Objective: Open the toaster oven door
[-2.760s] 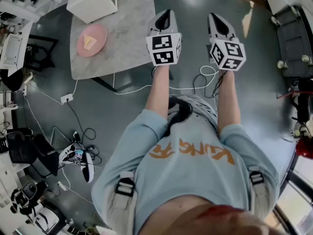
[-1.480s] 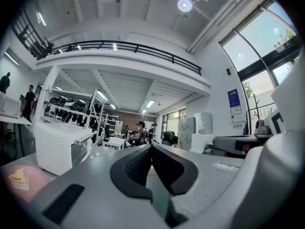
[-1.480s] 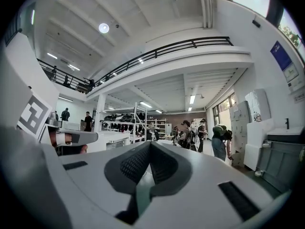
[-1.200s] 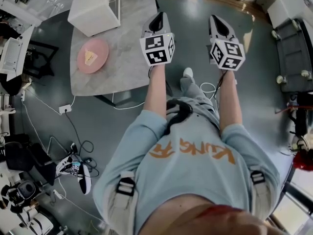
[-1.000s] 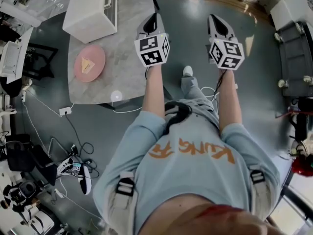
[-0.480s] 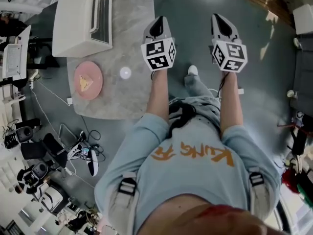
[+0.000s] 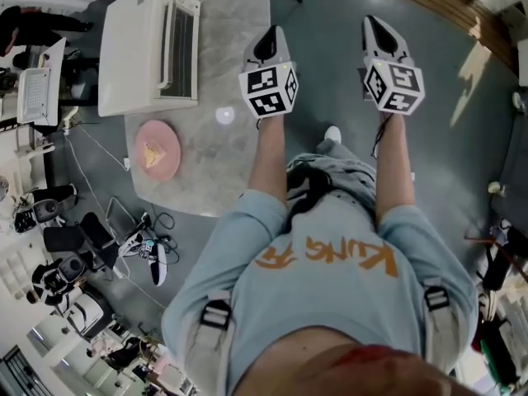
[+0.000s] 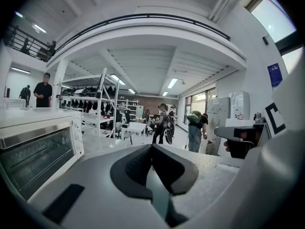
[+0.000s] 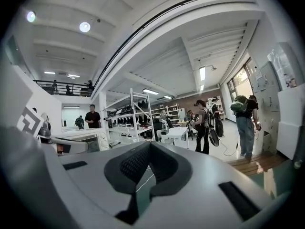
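A grey workshop floor [image 7: 322,64] surrounds a marble-topped bench [image 7: 227,172], seen from steeply above. At the bench's far left corner stands the white toaster oven [image 7: 136,48], its glass door [image 7: 180,52] shut and facing across the open bench top, likely so it has room to swing down. A pink plate [image 7: 157,149] (some food on it) lies near the oven. The left gripper [image 7: 268,46] hovers at the bench's right edge and the right gripper [image 7: 379,31] over bare floor. Both have their jaws closed together on nothing, well apart from the door.
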Tool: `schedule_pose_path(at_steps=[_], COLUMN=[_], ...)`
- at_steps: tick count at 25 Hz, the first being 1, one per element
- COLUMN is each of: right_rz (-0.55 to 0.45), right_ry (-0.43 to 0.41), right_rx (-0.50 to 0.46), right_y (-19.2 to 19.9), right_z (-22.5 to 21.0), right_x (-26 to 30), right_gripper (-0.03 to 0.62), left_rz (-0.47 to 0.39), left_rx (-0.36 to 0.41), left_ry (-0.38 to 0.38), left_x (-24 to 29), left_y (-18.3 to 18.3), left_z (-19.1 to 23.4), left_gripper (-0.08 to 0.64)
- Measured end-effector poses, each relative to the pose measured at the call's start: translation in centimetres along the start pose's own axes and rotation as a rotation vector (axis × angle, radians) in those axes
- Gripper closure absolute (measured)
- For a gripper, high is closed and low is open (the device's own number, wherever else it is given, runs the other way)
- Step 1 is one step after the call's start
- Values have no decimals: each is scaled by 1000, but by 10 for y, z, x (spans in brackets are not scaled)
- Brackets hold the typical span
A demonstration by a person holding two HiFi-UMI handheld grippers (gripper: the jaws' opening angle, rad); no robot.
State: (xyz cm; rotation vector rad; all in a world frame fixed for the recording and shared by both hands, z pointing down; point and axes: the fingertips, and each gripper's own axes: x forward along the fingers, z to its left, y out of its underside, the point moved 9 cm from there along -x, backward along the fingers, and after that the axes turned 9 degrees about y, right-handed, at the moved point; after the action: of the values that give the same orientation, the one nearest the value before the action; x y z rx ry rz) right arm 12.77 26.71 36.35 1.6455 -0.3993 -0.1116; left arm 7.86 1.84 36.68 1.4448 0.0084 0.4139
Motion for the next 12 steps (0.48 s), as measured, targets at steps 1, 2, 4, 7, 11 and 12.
schedule_pose_path(at_steps=[1, 2, 4, 7, 11, 12], right_rz=[-3, -5, -11, -38, -109, -118], right_ry=[-14, -28, -53, -82, -97, -93], right_rx=[-1, -2, -5, -15, -13, -9], right_y=[-2, -3, -7, -19, -39, -43], right_z=[1, 4, 10, 23, 36, 36], right_x=[9, 16, 25, 38, 54, 60], right_gripper=[593, 592, 592, 592, 594, 594], left_rz=[-2, -3, -10, -40, -91, -100], left_rx=[-1, 0, 5, 5, 1, 4], left_ry=[-12, -23, -46, -92, -143, -143], left_x=[4, 5, 2, -7, -10, -7], left_y=[-2, -4, -9, -20, -38, -42], left_z=[5, 9, 16, 33, 59, 63], left_gripper=[560, 560, 560, 560, 560, 559])
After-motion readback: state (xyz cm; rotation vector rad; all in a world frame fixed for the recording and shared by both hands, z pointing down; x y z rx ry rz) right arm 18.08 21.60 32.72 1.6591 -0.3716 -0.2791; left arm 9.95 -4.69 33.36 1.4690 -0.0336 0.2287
